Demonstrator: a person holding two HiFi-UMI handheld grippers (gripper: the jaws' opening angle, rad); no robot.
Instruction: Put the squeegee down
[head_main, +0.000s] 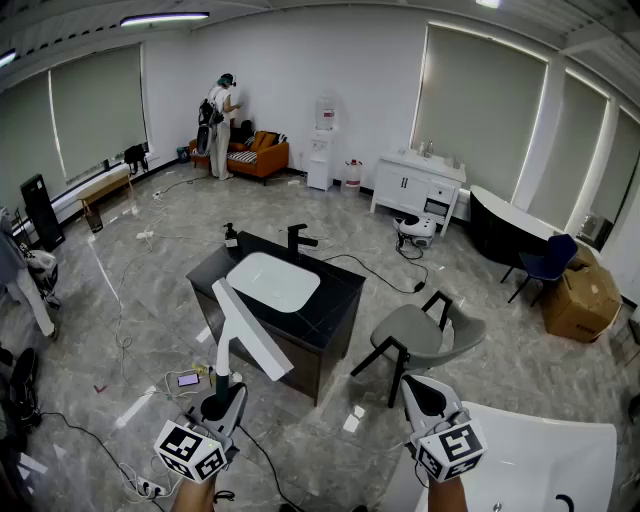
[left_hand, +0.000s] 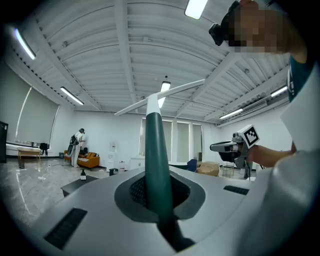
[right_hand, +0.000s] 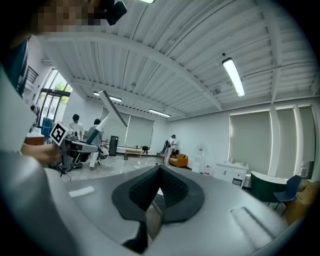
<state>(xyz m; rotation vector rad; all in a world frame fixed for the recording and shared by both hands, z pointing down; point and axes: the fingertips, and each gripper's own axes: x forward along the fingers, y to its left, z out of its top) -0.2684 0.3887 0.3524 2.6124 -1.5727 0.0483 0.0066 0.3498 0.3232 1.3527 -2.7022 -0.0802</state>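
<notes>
The squeegee has a dark green handle (left_hand: 155, 150) and a long white blade (left_hand: 160, 97). My left gripper (left_hand: 157, 187) is shut on the handle and holds it upright, with the blade tilted overhead. In the head view the left gripper (head_main: 218, 402) is at the bottom left, and the squeegee blade (head_main: 250, 330) slants above the near edge of a black sink cabinet (head_main: 335, 310). My right gripper (head_main: 428, 396) is at the bottom right, shut with nothing in it. In its own view the right gripper (right_hand: 159, 169) has its pads together. That view also shows the squeegee (right_hand: 112, 107) at its left.
The cabinet carries a white basin (head_main: 272, 280), a black faucet (head_main: 297, 238) and a soap bottle (head_main: 230, 236). A grey chair (head_main: 420, 335) stands to its right. A white fixture (head_main: 540, 450) fills the bottom right. Cables (head_main: 120, 345) lie on the floor. A person (head_main: 218, 125) stands far back.
</notes>
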